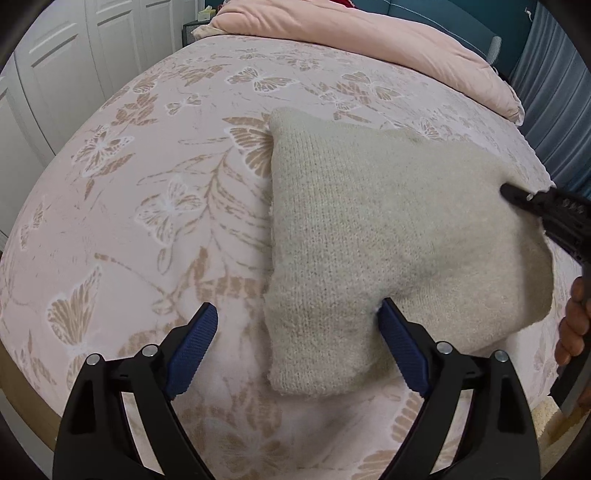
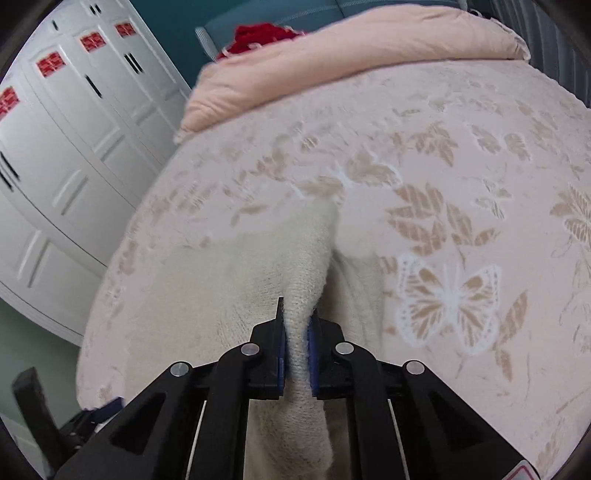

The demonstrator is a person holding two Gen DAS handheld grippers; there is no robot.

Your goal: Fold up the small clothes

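Note:
A small beige knitted garment [image 1: 388, 240] lies on the bed, its right side lifted and folded over leftward. My left gripper [image 1: 295, 314] is open, low over the garment's near left corner; its right finger touches the knit and nothing sits between the pads. My right gripper [image 2: 297, 325] is shut on a pinched fold of the same garment [image 2: 258, 280] and holds it up off the bed. In the left wrist view the right gripper [image 1: 517, 194] shows at the garment's right edge.
The bed has a pink blanket with a butterfly pattern [image 1: 147, 184]. A pink duvet [image 1: 369, 40] is bunched at the far end, with something red [image 2: 262, 35] behind it. White wardrobe doors [image 2: 55, 147] stand to the left, and the bed's left edge is close.

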